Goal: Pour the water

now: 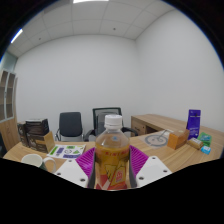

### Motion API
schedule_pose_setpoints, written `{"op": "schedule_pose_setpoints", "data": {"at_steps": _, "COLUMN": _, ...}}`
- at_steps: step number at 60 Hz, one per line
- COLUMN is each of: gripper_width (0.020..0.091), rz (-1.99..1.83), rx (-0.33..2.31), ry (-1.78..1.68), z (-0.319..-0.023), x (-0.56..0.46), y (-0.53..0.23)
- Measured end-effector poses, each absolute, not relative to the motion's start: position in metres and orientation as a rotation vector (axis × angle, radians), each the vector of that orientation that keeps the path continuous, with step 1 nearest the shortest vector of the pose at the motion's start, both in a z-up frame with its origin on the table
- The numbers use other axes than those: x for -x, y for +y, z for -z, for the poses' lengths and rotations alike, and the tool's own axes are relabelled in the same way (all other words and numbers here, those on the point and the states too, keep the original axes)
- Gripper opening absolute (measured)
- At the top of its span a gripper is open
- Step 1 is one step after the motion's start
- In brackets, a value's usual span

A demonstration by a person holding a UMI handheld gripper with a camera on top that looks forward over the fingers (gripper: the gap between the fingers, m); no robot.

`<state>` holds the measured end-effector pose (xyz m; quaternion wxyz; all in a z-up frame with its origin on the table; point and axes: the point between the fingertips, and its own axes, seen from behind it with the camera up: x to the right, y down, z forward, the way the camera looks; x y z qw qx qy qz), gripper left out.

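We see the clear plastic bottle of amber liquid with a white cap (113, 150) standing upright between the fingers (112, 168), whose pink pads press its sides, so we judge it grasped, cap on, ready for carrying. The gripper is held level above the wooden worktop (170, 155). Right of the bottle stands a blue carton (193, 122); behind it, two black chairs (71, 124).

The handheld gripper (112, 165) is raised level above the counter (180, 157), its two white fingers (72, 171) angled inward, magenta pads (86, 160) pressed against either side of a clear bottle (112, 152) held upright between them.
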<state>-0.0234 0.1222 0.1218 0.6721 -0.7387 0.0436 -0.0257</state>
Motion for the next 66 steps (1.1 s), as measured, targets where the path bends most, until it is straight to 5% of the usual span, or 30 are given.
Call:
{"op": "schedule_pose_setpoints", "data": {"at_steps": 17, "gripper_width": 0.0504, "rz": 0.079, "rx": 1.731, "ry": 0.066, "z": -0.100, "x": 0.028, "y": 0.130}}
{"op": "schedule_pose_setpoints", "data": {"at_steps": 26, "gripper_width": 0.0668, "rz": 0.108, "rx": 1.769, "ry": 0.033, "z": -0.093, "x": 0.026, "y": 0.128}}
{"op": "schedule_pose_setpoints", "data": {"at_steps": 30, "gripper_width": 0.0861, "rz": 0.089, "rx": 1.837, "ry": 0.025, "z": -0.087, "x": 0.026, "y": 0.118}}
{"op": "schedule_pose_setpoints", "data": {"at_steps": 33, "gripper_width": 0.0822, "rz": 0.066, "rx": 1.838, "ry": 0.037, "z": -0.094, "x": 0.026, "y": 0.106}}
{"op": "schedule_pose_setpoints", "data": {"at_steps": 51, "gripper_width": 0.0841, "rz": -0.039, "rx": 1.789, "ry": 0.029, "z": -0.155, "x": 0.050, "y": -0.046}}
{"op": "schedule_pose_setpoints", "data": {"at_steps": 66, "gripper_width": 0.0844, "rz": -0.173, "rx": 1.781, "ry": -0.034, "z": -0.149, "x": 0.091, "y": -0.176}}
